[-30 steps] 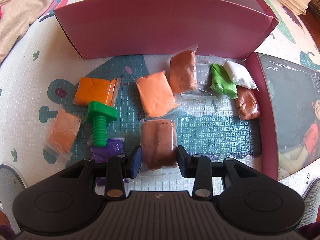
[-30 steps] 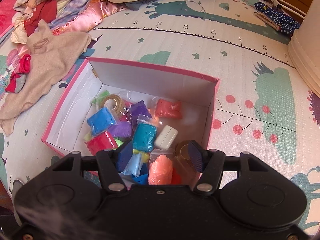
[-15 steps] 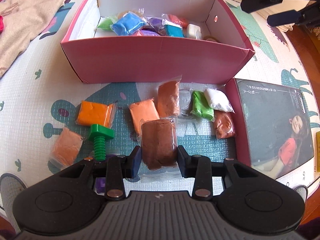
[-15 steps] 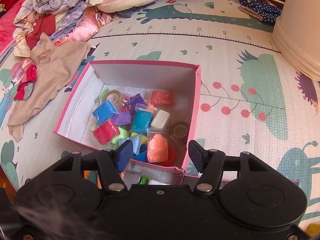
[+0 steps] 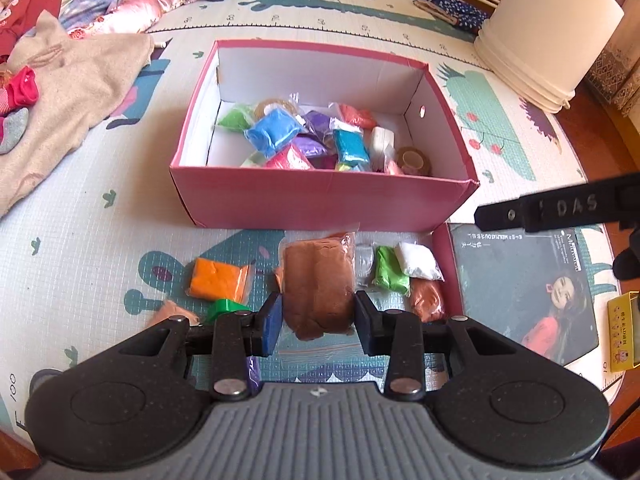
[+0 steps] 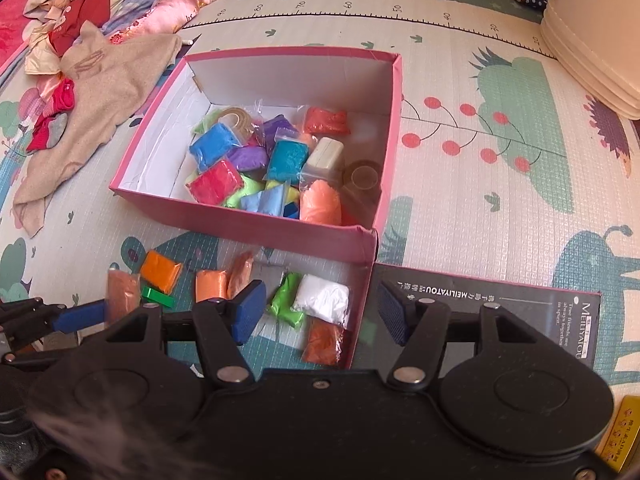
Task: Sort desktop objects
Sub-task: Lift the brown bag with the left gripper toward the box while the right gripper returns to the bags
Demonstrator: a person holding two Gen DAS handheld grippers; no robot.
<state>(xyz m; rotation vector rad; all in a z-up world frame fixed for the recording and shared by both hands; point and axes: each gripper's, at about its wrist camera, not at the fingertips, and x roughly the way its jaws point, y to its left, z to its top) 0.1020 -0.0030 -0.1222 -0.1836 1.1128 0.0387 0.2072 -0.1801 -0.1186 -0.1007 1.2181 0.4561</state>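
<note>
My left gripper [image 5: 316,320] is shut on a brown clay bag [image 5: 318,286] and holds it raised above the mat, short of the pink box [image 5: 320,204]. The box holds several coloured clay bags and tape rolls; it also shows in the right wrist view [image 6: 256,222]. On the mat before the box lie an orange bag [image 5: 216,278], a green bag [image 5: 388,270], a white bag [image 5: 418,260], a dark brown bag [image 5: 426,300] and a green toy bolt [image 5: 224,307]. My right gripper [image 6: 322,312] is open and empty, above the white bag [image 6: 324,298] near the box's lid.
The box's lid [image 5: 524,288] lies at the right, printed side up. A beige garment [image 5: 68,88] and piled clothes lie to the left. A white bucket [image 5: 552,28] stands at the far right. A yellow card [image 5: 624,328] lies at the right edge.
My left gripper has lifted the brown bag off the mat and risen, so the box's inside now shows. My right gripper has drawn back from over the box toward the lid.
</note>
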